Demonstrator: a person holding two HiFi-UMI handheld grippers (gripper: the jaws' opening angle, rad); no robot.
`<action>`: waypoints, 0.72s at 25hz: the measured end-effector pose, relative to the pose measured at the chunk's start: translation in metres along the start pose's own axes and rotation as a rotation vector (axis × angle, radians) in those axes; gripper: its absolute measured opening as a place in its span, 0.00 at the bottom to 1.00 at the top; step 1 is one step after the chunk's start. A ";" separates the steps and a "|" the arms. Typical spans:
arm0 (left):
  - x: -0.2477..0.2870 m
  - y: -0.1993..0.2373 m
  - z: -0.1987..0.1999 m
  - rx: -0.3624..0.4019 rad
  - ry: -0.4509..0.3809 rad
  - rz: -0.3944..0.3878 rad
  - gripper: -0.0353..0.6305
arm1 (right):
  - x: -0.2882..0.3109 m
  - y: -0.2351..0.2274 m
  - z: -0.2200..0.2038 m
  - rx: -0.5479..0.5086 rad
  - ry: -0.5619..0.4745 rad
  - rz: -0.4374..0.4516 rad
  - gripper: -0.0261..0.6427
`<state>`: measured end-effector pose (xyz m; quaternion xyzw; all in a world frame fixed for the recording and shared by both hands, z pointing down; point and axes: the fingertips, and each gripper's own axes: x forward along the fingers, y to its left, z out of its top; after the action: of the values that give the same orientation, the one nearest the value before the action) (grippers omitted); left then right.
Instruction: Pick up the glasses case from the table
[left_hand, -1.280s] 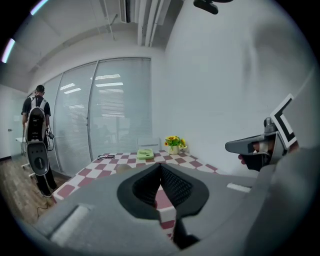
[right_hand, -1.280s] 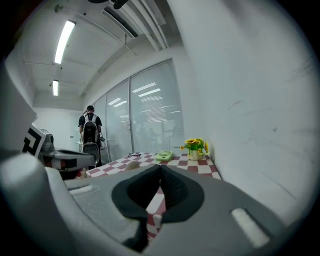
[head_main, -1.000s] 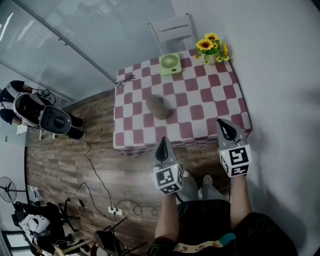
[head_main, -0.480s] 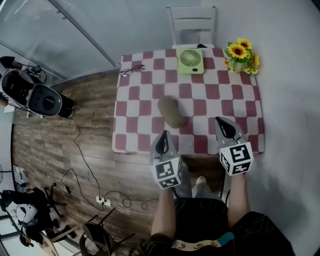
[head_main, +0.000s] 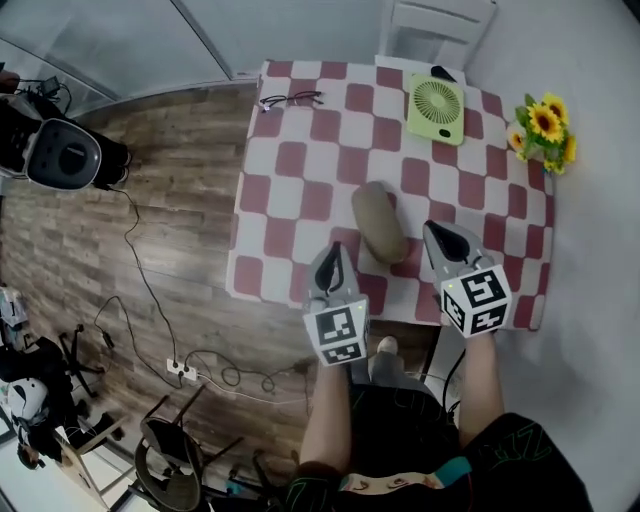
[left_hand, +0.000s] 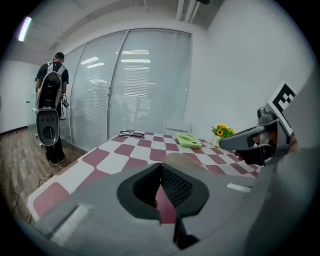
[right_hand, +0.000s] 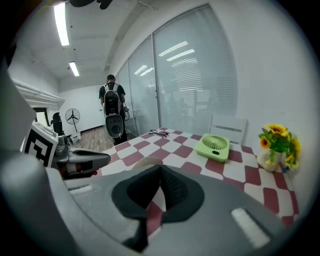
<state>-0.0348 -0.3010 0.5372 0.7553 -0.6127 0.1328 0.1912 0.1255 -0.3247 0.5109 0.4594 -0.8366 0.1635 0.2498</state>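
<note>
Left gripper (head_main: 330, 265) and right gripper (head_main: 441, 240), both closed and empty, have advanced to flank the glasses case (head_main: 380, 222); grasp pending.

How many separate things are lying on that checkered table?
4: the tan glasses case near the front edge, a pair of glasses at the far left corner, a green fan at the far edge, and a pot of sunflowers at the far right corner. None seems hidden.

Tan oblong glasses case (head_main: 380, 222), rounded ends, closed, lying flat on checked table (head_main: 300, 160), toward near edge.
</note>
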 end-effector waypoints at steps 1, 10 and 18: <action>0.004 0.003 -0.001 -0.010 0.007 -0.008 0.07 | 0.008 0.003 0.001 -0.005 0.017 0.010 0.05; 0.030 0.014 -0.003 -0.061 0.028 -0.079 0.07 | 0.068 0.049 -0.010 -0.039 0.245 0.163 0.40; 0.035 0.036 0.005 -0.086 0.019 -0.063 0.07 | 0.094 0.052 -0.027 -0.006 0.396 0.143 0.61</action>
<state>-0.0632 -0.3399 0.5528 0.7639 -0.5920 0.1073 0.2333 0.0463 -0.3487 0.5840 0.3572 -0.8020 0.2655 0.3984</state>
